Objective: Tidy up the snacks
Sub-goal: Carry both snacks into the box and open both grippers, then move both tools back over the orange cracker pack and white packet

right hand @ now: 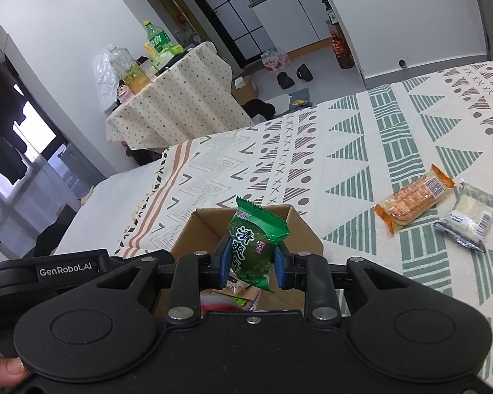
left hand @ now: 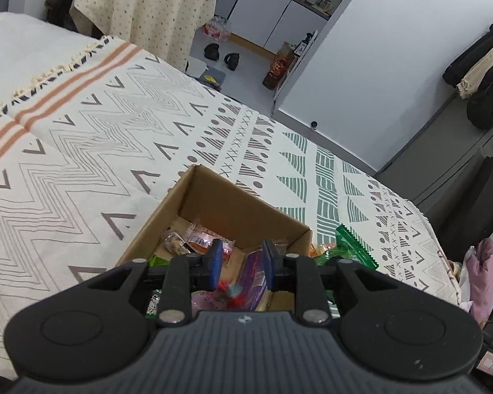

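Several wrapped snacks already lie in the open brown cardboard box (left hand: 233, 216) beneath both jaws. Right gripper (right hand: 251, 262) pinches a green foil snack packet (right hand: 254, 246) above it; left gripper (left hand: 241, 262) gapes empty. An orange-wrapped biscuit pack (right hand: 414, 198) and clear-wrapped pale cake (right hand: 470, 218) wait on the bed, rightward.

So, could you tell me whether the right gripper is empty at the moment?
No, the right gripper holds a green snack packet between its fingers above the cardboard box.
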### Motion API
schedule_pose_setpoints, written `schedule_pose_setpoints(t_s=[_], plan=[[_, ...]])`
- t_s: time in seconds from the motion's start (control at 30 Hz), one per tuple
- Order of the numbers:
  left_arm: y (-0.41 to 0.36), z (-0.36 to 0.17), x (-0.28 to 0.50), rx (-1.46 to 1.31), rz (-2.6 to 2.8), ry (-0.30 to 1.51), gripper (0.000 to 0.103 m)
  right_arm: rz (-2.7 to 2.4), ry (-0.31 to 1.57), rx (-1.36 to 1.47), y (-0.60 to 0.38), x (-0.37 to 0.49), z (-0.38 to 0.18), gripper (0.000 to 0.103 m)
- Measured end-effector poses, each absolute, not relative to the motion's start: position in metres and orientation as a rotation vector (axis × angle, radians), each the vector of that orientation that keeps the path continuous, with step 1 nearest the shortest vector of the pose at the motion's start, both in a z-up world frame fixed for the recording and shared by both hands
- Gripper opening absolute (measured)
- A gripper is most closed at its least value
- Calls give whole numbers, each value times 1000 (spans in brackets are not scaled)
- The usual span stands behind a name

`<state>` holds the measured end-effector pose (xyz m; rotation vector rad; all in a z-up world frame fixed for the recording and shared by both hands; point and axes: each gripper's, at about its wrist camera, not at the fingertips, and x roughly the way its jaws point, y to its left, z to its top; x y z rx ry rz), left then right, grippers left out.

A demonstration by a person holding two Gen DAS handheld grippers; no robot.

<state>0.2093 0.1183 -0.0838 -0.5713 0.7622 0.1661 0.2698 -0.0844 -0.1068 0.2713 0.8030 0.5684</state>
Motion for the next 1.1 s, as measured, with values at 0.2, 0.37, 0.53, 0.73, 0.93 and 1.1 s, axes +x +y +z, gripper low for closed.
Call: schedule_pose_setpoints(t_s=[0.2, 0.37, 0.53, 0.73, 0.93, 1.1], plan=[[137, -84, 210, -579, 197, 762, 24, 594, 806, 268, -70, 273, -109, 27], [151, -81, 210, -582, 237, 769, 30, 623, 803, 274, -61, 271, -108, 50], [154, -78, 205, -581, 262, 774, 52, 603, 810, 283, -66, 268, -105, 50], [146, -69, 200, -558, 257, 768, 69, 564, 803, 288, -83, 264, -96, 50], [129, -57, 196, -528, 248, 754, 79, 526, 788, 289, -109, 261, -84, 56], [110, -51, 195, -499, 238, 754, 84, 490, 797, 276, -133, 257, -76, 64]])
